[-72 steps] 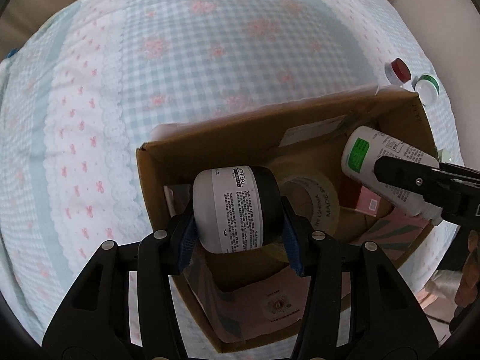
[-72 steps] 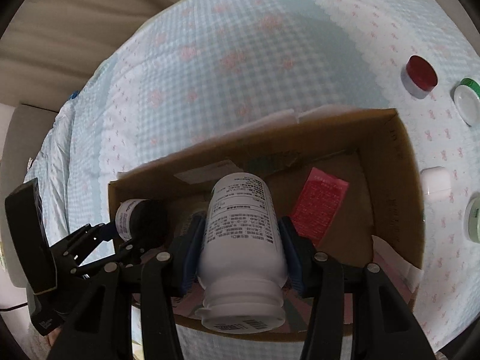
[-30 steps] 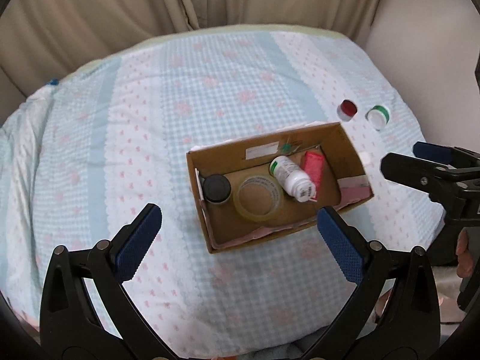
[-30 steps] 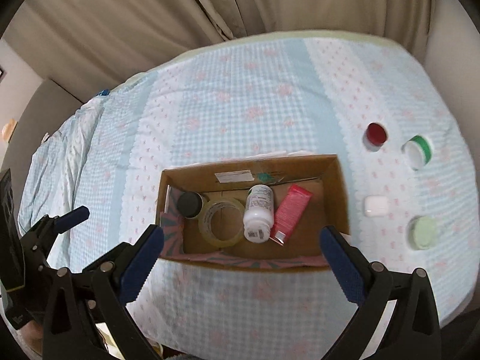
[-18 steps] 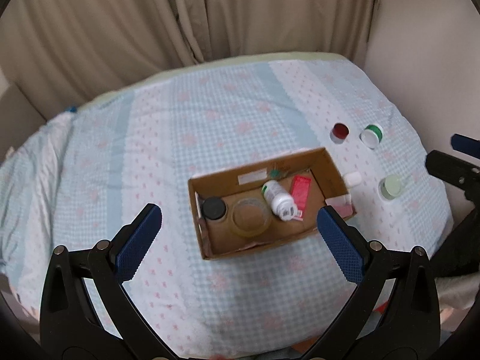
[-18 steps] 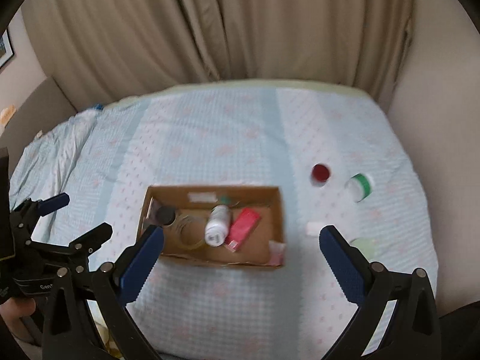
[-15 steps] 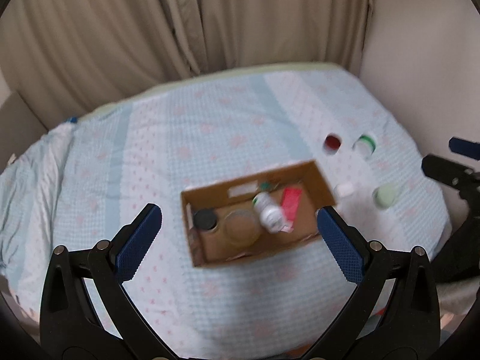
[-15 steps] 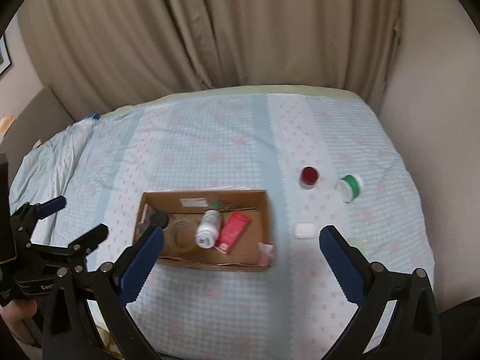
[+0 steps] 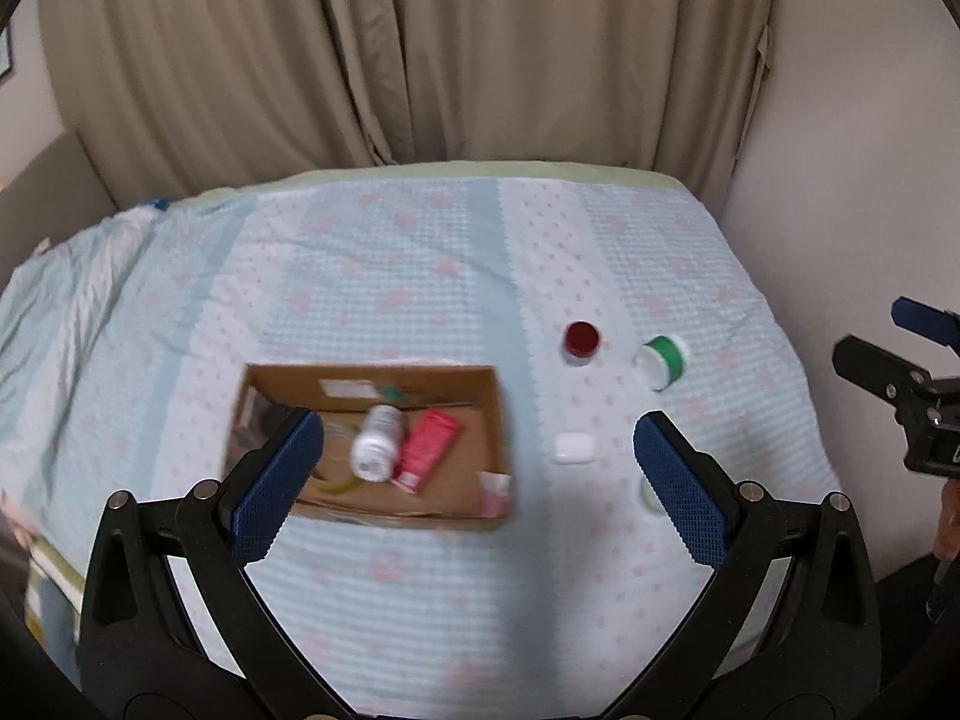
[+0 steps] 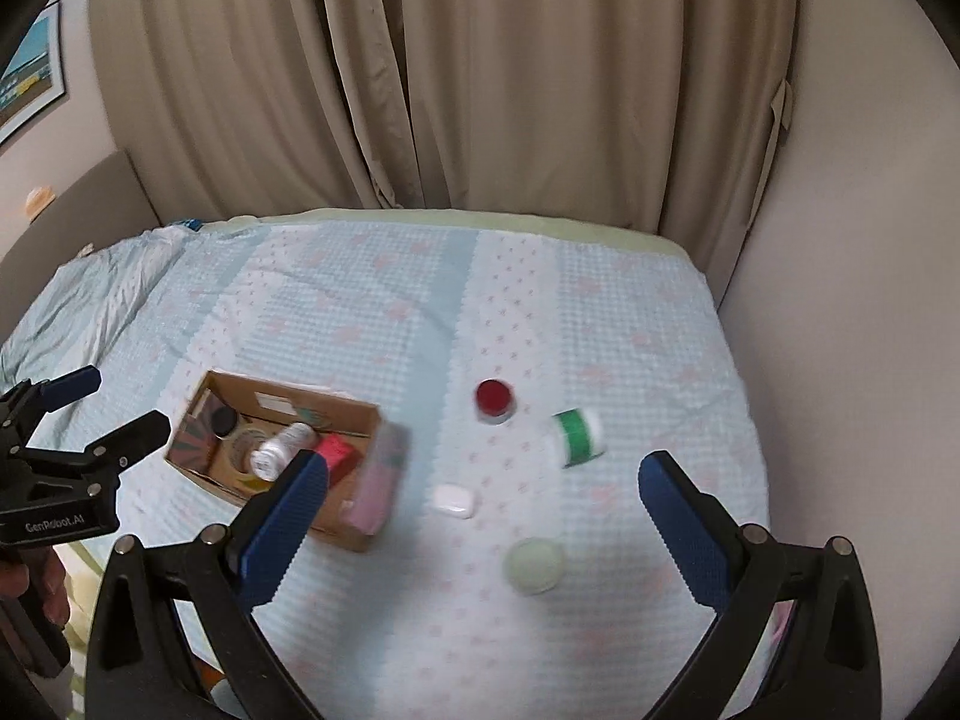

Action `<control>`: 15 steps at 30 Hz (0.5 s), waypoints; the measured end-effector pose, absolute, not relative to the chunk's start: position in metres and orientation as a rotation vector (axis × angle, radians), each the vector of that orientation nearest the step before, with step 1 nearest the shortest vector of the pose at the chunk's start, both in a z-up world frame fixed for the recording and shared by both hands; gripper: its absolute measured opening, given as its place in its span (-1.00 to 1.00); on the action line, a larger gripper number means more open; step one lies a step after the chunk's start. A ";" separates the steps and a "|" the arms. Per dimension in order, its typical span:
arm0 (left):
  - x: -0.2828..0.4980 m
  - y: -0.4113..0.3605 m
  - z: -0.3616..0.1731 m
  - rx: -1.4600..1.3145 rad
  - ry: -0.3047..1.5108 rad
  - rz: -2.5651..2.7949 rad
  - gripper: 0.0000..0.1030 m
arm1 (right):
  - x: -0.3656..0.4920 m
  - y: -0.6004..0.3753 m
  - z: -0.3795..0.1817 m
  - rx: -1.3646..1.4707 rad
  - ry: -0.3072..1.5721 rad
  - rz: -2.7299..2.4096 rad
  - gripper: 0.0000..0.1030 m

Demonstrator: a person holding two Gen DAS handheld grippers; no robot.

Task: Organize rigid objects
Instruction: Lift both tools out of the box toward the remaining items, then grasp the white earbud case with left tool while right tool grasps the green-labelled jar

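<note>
A: Where does the cardboard box [image 9: 372, 444] lie relative to our left hand-held gripper [image 9: 477, 480]?

B: It lies on the bed [image 9: 420, 276], well below and ahead of us, behind the left finger pad [image 9: 276, 480] in the left wrist view. In it we see a white bottle [image 9: 377, 443] on its side, touching a red packet [image 9: 427, 450] to its right. The right wrist view also shows a tape roll [image 10: 245, 445] and a black-lidded jar [image 10: 223, 418] at the box's left end.

A: And outside the box?

B: To its right, on the bedspread, a red-lidded jar [image 10: 494, 399] and a green-banded jar [image 10: 577, 429] lie near each other. A small white case [image 10: 454, 500] sits just beside the box, and a pale green lid [image 10: 534, 564] lies nearer to us.

A: How do our tools stand?

B: Both are spread wide with nothing between the pads. Our right hand-held gripper [image 10: 480, 513] hangs high over the bed, with the white case and pale green lid showing between its fingers. The left one hangs level at the left of that view, gripped by a hand [image 10: 42, 588] low at the frame's edge.

A: What bounds the room around us?

B: Beige curtains [image 10: 480, 90] hang behind the far edge of the bed, and a plain wall [image 10: 840, 300] runs close along its right side. The loose jars lie near that right edge. The bedspread beyond the box is bare.
</note>
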State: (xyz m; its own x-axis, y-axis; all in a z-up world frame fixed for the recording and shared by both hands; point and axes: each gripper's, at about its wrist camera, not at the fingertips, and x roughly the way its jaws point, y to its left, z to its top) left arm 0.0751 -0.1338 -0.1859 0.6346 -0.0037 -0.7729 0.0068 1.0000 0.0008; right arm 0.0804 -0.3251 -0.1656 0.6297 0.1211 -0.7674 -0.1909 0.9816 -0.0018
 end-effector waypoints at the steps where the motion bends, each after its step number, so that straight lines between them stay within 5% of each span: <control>1: 0.076 -0.146 -0.188 0.001 0.888 0.003 1.00 | 0.085 -0.336 -0.166 -0.086 0.876 0.189 1.00; 15: 0.106 -0.226 -0.269 -0.001 0.946 0.067 1.00 | 0.147 -0.392 -0.212 -0.062 0.925 0.238 1.00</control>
